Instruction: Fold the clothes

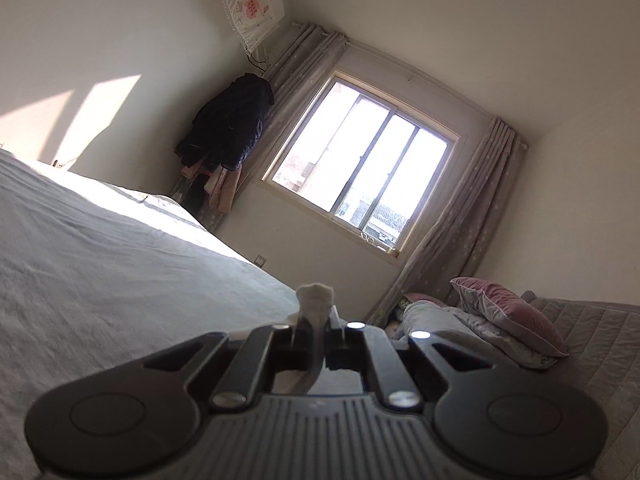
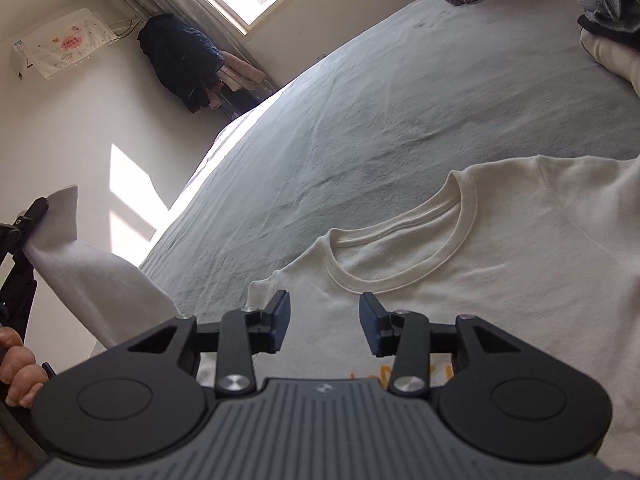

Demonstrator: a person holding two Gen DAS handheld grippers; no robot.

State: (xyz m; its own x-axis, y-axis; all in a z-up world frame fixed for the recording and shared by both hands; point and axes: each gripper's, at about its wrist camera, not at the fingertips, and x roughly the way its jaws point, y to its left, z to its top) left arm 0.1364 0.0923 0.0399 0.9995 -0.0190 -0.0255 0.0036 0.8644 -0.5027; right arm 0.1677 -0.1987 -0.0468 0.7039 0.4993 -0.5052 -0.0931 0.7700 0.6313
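Grey bed (image 2: 400, 120), cream sweatshirt (image 2: 520, 264) atop.

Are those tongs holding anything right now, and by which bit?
The left tongs pinch the cream sweatshirt by the end of its lifted sleeve. The right tongs are open, holding nothing.

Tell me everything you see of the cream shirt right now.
The cream shirt looks like soft knit with a ribbed round collar and orange print near the chest. Its body lies flat, front up, on the grey bedsheet. One sleeve is lifted off the bed, pinched in the shut left tool. The right tool hovers open above it.
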